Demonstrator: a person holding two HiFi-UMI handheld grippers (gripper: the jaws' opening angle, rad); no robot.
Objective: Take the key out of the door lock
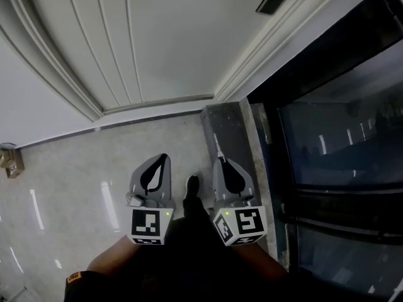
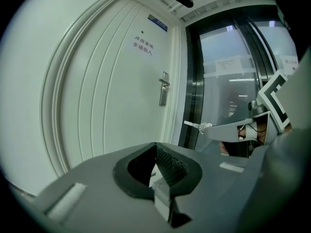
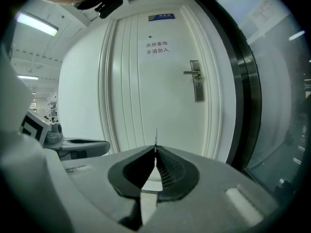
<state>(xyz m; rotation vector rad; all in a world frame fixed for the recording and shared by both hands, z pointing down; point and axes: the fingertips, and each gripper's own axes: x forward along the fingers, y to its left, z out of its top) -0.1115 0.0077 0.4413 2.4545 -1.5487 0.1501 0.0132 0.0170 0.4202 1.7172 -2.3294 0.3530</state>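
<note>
**Get close before reaching for the lock**

The person stands back from the white door [image 3: 146,96], with both grippers held low over the floor [image 1: 69,168]. The left gripper [image 2: 156,145] has its jaws pressed together with nothing in them. The right gripper [image 3: 156,149] has its jaws pressed together too. A thin pale strip [image 3: 156,137] pokes out past its tip, pinched there. It may be the key seen edge on, but I cannot tell.

The lock [image 3: 198,90] is the metal plate under the handle [image 3: 190,73], near the door's right edge. It is well apart from both grippers. It is too small here to see if a key sits in it.

If the key is in the lock, I think the first job is to walk up close and lift the right gripper to the plate. The jaws need to open a little. Then they come in around the flat head of the key, one jaw on each flat side. A firm pinch is best, as a key is thin and smooth and can slip. Then pull straight back, in line with the keyhole. Pulling up or sideways may jam it. The left gripper can wait down low, out of the way.
</note>
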